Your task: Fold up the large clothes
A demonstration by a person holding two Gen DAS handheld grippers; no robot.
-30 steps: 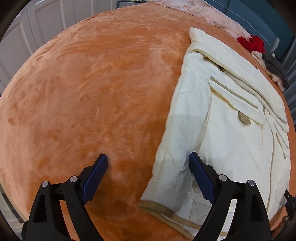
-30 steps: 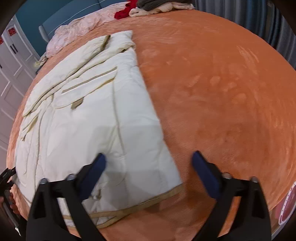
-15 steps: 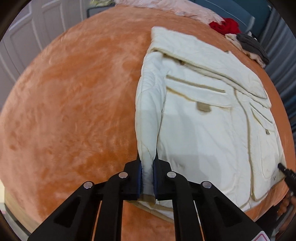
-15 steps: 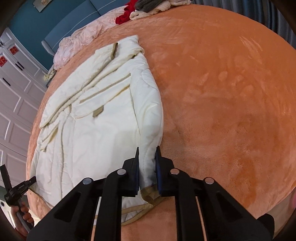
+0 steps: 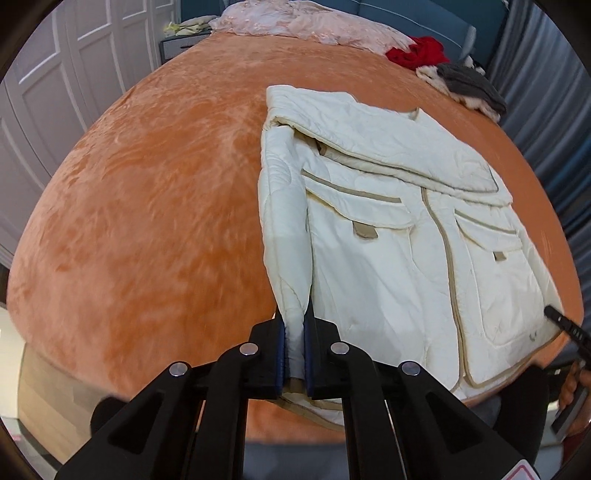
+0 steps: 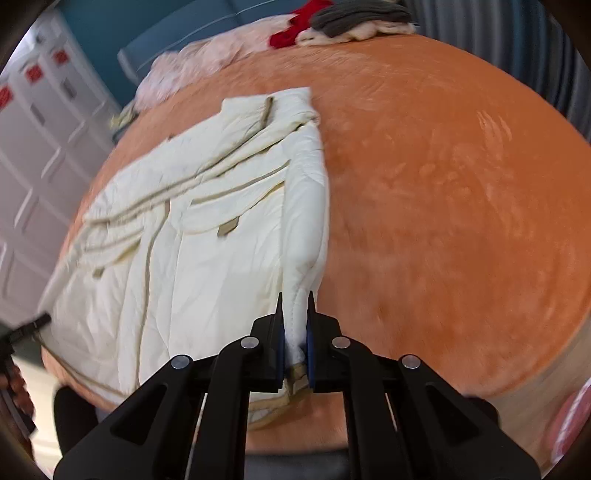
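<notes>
Jacket (image 5: 373, 266) pinched at both hem corners, flat on the orange bedspread (image 5: 147, 206).

Left gripper (image 5: 294, 354) is clamped on the hem's left corner; right gripper (image 6: 295, 350) is clamped on the right corner, the side seams lifting off the spread. It looks like the hem-to-collar fold: next, both corners want raising together and carrying toward the collar. No containers in sight, only a clothes pile (image 5: 443, 66) at the far edge.

Orange blanket (image 5: 147, 206); pink bedding (image 5: 306, 26), red garment (image 5: 417, 51), grey knit (image 5: 469, 83) far edge.
</notes>
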